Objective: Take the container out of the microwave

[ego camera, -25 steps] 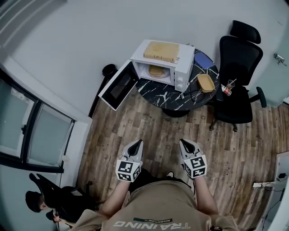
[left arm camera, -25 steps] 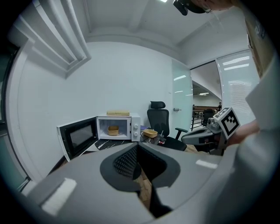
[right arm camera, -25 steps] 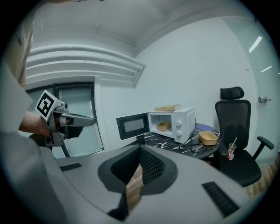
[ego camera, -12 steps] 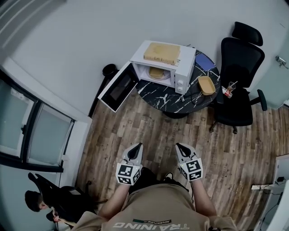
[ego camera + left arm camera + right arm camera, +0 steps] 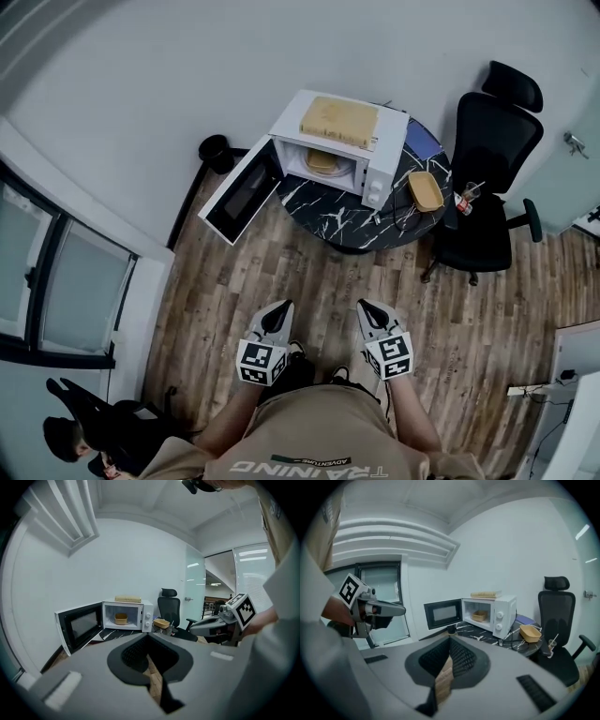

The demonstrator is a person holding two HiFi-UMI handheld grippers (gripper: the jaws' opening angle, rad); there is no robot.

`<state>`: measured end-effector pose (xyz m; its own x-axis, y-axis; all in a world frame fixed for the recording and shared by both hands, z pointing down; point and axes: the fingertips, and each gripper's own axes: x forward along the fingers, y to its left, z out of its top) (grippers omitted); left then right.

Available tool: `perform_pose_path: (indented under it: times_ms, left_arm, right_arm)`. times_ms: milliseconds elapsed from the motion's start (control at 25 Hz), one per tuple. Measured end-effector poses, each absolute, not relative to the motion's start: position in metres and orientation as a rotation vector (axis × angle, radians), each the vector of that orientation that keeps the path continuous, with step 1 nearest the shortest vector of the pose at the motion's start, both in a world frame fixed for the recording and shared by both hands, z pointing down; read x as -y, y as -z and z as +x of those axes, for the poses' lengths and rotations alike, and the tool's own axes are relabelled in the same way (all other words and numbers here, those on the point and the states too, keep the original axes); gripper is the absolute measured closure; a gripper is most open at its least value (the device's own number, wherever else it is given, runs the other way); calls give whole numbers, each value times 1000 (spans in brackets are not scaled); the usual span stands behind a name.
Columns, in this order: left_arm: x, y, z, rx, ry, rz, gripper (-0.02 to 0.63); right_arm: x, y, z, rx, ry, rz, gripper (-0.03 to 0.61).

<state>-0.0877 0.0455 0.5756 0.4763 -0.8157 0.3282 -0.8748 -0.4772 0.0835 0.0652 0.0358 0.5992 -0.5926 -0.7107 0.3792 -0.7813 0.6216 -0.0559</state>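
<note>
A white microwave (image 5: 361,155) stands on a round black marble table (image 5: 342,208) with its door (image 5: 236,192) swung open to the left. Inside it sits a tan container (image 5: 322,160), also visible in the left gripper view (image 5: 121,618) and the right gripper view (image 5: 479,616). My left gripper (image 5: 277,312) and right gripper (image 5: 367,309) are held side by side over the wooden floor, well short of the table. Both are shut with nothing in them. Each gripper view shows the other gripper: the right one (image 5: 220,623) and the left one (image 5: 370,609).
A second tan container (image 5: 426,190) lies on the table right of the microwave, near a cable. A flat tan board (image 5: 338,117) rests on the microwave's top. A black office chair (image 5: 486,183) stands at the right. A window (image 5: 56,281) is on the left.
The right gripper has drifted slightly left, towards the left one. The microwave and table sit a little lower in the head view. Both grippers have stayed shut.
</note>
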Motion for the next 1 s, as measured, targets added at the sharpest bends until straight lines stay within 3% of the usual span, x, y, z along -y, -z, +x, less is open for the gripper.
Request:
perform_pose_path:
  times_ms: [640, 1000]
  left_arm:
    - [22, -571, -180, 1447, -264, 2554, 615]
    - [40, -578, -189, 1412, -237, 2547, 615]
  right_arm:
    - [12, -596, -14, 2419, -283, 1286, 571]
    - [42, -592, -34, 2412, -253, 1249, 571]
